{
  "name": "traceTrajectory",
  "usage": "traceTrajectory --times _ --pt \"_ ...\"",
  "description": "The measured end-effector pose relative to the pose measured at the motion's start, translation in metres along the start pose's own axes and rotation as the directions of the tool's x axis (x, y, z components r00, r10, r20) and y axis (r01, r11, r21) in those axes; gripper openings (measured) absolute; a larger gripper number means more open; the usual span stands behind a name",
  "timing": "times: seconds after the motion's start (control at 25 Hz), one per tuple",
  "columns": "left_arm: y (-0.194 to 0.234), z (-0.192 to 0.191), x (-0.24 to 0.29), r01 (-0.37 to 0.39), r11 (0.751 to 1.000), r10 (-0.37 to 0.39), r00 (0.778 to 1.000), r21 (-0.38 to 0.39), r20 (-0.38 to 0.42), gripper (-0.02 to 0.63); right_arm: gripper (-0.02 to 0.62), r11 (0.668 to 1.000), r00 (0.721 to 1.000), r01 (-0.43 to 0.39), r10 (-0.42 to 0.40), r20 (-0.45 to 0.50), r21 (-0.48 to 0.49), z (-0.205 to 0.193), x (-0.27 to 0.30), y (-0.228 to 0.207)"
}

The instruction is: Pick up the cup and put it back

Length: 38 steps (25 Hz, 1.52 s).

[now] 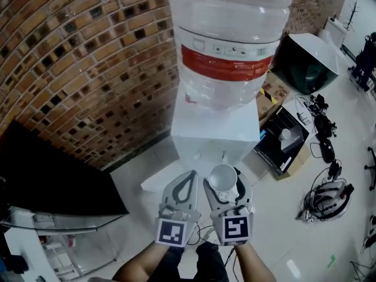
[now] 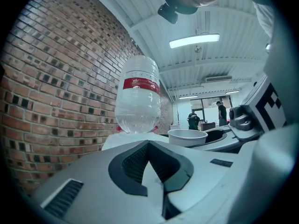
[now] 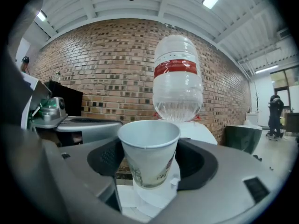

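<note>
The brick wall (image 1: 76, 57) fills the left of the head view, and beside it a white water dispenser (image 1: 214, 134) carries a big clear bottle (image 1: 229, 40) with a red band. Both grippers are held side by side, level and pointing at the dispenser, with bare forearms (image 1: 141, 266) behind them. The right gripper (image 1: 226, 184) has its jaws set wide and clamped on the sides of the paper cup (image 3: 149, 148), which is upright in the air just before the dispenser. The left gripper (image 1: 187, 178) is closed and empty.
</note>
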<state>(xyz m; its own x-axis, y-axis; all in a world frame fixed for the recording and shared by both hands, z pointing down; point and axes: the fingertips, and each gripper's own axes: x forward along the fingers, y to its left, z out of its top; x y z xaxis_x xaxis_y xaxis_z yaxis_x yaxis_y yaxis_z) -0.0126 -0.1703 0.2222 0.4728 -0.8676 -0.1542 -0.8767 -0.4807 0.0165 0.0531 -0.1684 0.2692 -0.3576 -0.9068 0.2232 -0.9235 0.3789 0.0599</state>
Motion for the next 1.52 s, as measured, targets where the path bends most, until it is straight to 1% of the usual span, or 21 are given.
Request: traceTrajectory --times 0.2,0.36,0.64,0.72,0.84,1.04,1.16,1.28,1.36,1.52 --pt "-0.001 -0.069 0.002 0.003 1.000 -0.003 1.000 0.010 -0.016 0.002 0.345 1.000 1.000 -0.007 0.007 -0.009 0.000 -0.066 0.020 -0.002" --pt "-0.003 -0.128 0.002 0.009 1.000 -0.009 1.000 0.000 -0.019 0.002 0.345 1.000 1.000 -0.007 0.007 -0.018 -0.011 -0.126 0.040 -0.004" --pt "-0.007 -0.248 -0.005 0.030 0.999 -0.031 0.998 -0.026 -0.052 0.002 0.345 0.999 0.999 0.005 -0.006 -0.044 -0.034 -0.240 0.074 -0.008" --pt "-0.007 -0.282 -0.008 0.034 0.999 -0.036 0.998 -0.035 -0.050 0.002 0.345 0.999 0.999 0.010 -0.012 -0.047 -0.039 -0.273 0.083 -0.008" --pt "-0.008 -0.331 -0.009 0.044 0.999 -0.045 0.998 -0.025 -0.044 0.002 0.345 0.999 0.999 0.007 -0.009 -0.053 -0.038 -0.321 0.098 -0.009" --pt "-0.011 -0.401 -0.010 0.050 0.999 -0.050 0.998 -0.015 -0.039 0.002 0.346 0.999 0.998 0.004 -0.006 -0.058 -0.034 -0.394 0.117 -0.012" --pt "-0.008 -0.438 -0.009 0.051 0.999 -0.051 0.998 0.000 -0.031 0.002 0.345 1.000 0.999 0.001 -0.002 -0.053 -0.030 -0.428 0.133 -0.013" --pt "-0.003 -0.467 -0.007 0.043 0.999 -0.043 0.999 0.006 -0.008 0.002 0.345 0.999 0.999 -0.005 0.004 -0.036 -0.034 -0.454 0.149 -0.017" --pt "0.000 -0.487 -0.005 0.040 0.999 -0.040 0.999 0.007 -0.008 0.002 0.346 0.999 1.000 -0.008 0.007 -0.026 -0.039 -0.470 0.158 -0.018" --pt "0.001 -0.515 -0.002 0.053 0.998 -0.053 0.999 0.032 -0.009 0.002 0.345 0.999 1.000 -0.003 0.002 -0.012 -0.054 -0.495 0.172 -0.020"
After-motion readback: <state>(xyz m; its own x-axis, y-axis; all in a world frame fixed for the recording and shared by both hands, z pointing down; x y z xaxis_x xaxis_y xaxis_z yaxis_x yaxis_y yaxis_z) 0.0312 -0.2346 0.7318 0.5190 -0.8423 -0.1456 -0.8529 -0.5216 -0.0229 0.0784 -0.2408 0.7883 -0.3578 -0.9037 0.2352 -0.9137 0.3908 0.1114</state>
